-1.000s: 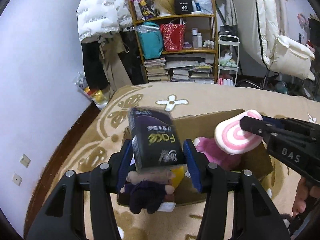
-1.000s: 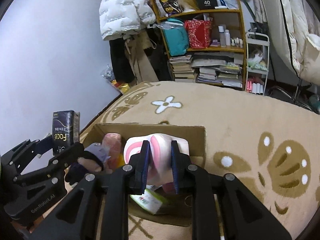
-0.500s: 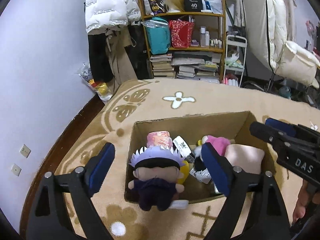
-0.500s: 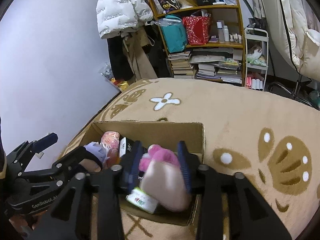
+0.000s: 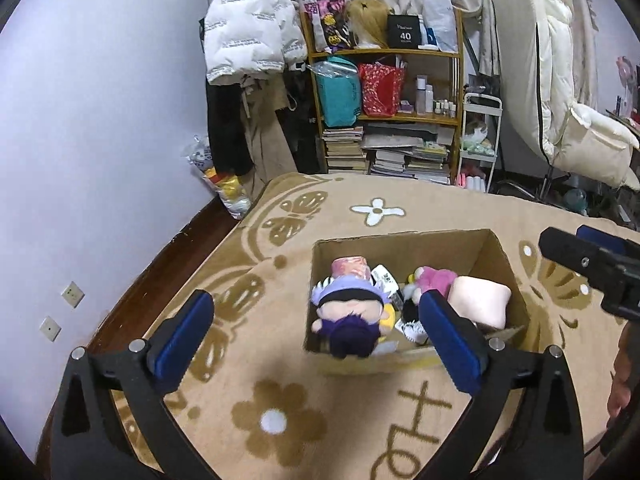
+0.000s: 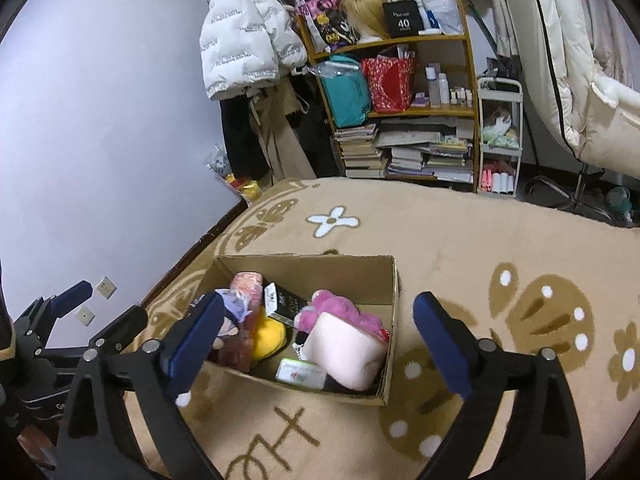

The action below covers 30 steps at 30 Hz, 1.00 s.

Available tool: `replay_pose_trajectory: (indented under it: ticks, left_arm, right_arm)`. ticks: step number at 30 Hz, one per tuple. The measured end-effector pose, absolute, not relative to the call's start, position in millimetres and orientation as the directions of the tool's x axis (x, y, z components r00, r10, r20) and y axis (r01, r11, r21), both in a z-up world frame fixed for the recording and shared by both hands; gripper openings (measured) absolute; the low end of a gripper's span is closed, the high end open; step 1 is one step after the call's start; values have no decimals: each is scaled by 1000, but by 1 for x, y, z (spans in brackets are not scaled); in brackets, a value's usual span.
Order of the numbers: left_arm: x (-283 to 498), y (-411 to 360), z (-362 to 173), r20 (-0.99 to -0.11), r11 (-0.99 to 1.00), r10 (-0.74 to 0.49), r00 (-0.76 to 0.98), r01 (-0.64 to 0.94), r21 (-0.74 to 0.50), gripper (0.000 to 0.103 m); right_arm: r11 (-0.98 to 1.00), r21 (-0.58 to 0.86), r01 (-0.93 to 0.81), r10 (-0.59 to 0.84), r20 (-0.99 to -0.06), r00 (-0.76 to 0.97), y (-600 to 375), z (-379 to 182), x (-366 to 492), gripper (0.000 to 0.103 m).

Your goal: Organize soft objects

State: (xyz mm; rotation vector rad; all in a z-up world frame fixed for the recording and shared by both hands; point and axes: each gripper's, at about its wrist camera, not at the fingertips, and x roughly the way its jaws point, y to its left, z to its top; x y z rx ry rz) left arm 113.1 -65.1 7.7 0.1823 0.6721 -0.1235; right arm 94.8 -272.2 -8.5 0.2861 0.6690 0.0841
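Note:
An open cardboard box point(image 5: 400, 238) point(image 6: 312, 261) stands on the patterned beige rug. Inside lie a purple-haired plush doll point(image 5: 348, 314), a black tissue pack point(image 5: 385, 279) point(image 6: 285, 303), a pink plush point(image 5: 436, 278) point(image 6: 336, 309), a pink-white cushion point(image 5: 478, 305) point(image 6: 344, 346) and a yellow plush point(image 6: 269, 336). My left gripper point(image 5: 315, 298) point(image 6: 108, 300) hangs above the box's near edge, its jaws opening with nothing between them. My right gripper point(image 6: 319, 300) point(image 5: 564, 236) hovers over the box's right side, its jaws also opening and empty.
A wooden shelf point(image 5: 384, 120) with books and bags stands behind the rug, with a white jacket point(image 5: 244, 32) hanging to its left and a white cart point(image 5: 480, 140) to its right. A bare wall runs along the left. A person's hand point(image 5: 620, 376) shows at the right edge.
The left gripper let go of the black pack and the right let go of the pink-white cushion; both now lie in the box. Both grippers opened wide and drew back upward.

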Motion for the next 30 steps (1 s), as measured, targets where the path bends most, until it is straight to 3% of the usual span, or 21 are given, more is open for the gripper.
replay_pose_trajectory:
  ticks: [17, 30]
  left_arm:
    - [9, -25, 37, -595, 980, -23, 804, 135, 145, 101]
    - [-17, -22, 18, -564, 978, -20, 825, 132, 158, 101]
  right_arm:
    - [973, 228, -19, 142, -535, 833, -252, 28, 13, 103]
    - [978, 208, -9, 115, -502, 857, -246, 4, -12, 103]
